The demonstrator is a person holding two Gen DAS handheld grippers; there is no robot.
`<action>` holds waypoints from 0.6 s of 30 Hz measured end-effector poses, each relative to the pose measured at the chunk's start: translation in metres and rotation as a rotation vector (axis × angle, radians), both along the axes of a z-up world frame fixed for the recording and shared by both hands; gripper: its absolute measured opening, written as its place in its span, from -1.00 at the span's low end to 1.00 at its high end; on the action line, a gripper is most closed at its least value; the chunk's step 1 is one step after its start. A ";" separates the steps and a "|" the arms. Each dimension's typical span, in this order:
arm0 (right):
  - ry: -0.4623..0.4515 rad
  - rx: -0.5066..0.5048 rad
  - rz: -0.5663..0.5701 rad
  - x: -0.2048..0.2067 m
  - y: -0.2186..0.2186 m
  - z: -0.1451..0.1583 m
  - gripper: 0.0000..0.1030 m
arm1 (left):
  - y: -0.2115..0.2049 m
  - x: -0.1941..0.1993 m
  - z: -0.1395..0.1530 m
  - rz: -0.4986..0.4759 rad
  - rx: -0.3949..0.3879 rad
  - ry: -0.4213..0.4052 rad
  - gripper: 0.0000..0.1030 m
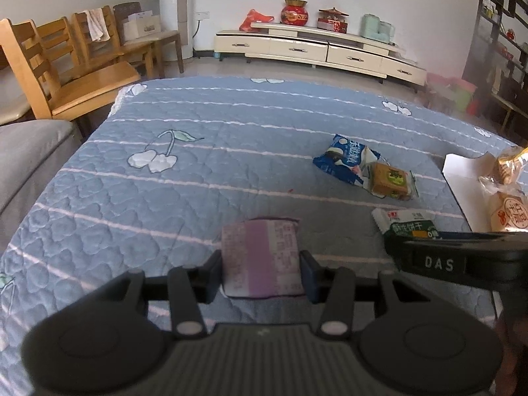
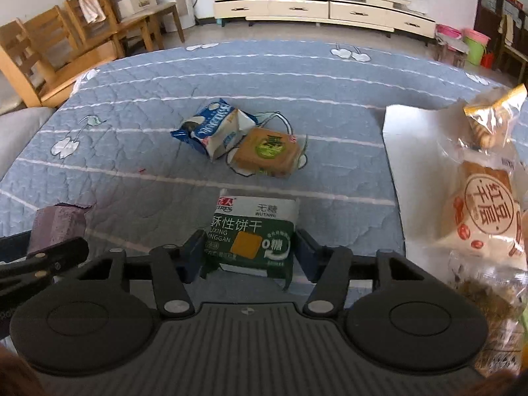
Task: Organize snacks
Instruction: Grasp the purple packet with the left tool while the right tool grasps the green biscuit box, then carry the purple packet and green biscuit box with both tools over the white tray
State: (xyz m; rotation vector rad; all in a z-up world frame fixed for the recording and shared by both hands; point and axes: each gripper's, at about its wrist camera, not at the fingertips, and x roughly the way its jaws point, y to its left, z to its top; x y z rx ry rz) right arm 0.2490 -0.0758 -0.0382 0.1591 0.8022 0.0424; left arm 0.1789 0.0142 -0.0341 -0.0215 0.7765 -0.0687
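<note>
My left gripper (image 1: 261, 264) is shut on a purple snack packet (image 1: 260, 257), held just above the blue quilted cloth (image 1: 198, 171); the same packet (image 2: 59, 227) shows at the left of the right wrist view. My right gripper (image 2: 250, 247) is shut on a green-and-white biscuit packet (image 2: 252, 234) lying on the cloth, its pads against the packet's two sides. Farther back, a blue-and-white packet (image 2: 214, 132) and a brown-and-green packet (image 2: 269, 155) lie touching each other. To the right, a white tray (image 2: 415, 165) holds several bagged pastries (image 2: 485, 211).
Wooden chairs (image 1: 66, 76) and a grey sofa (image 1: 29, 158) stand beyond the cloth's left edge. A cream low cabinet (image 1: 313, 46) runs along the far wall. Dark shelves (image 1: 505, 49) stand at the far right.
</note>
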 end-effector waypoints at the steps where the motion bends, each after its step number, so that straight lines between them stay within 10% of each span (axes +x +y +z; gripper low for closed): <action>1: -0.004 -0.004 0.004 -0.003 0.001 0.001 0.24 | 0.000 -0.002 0.001 0.002 -0.004 0.000 -0.09; 18: -0.117 -0.011 0.041 -0.103 -0.018 0.046 0.24 | -0.001 -0.068 0.030 0.033 0.010 -0.028 -0.09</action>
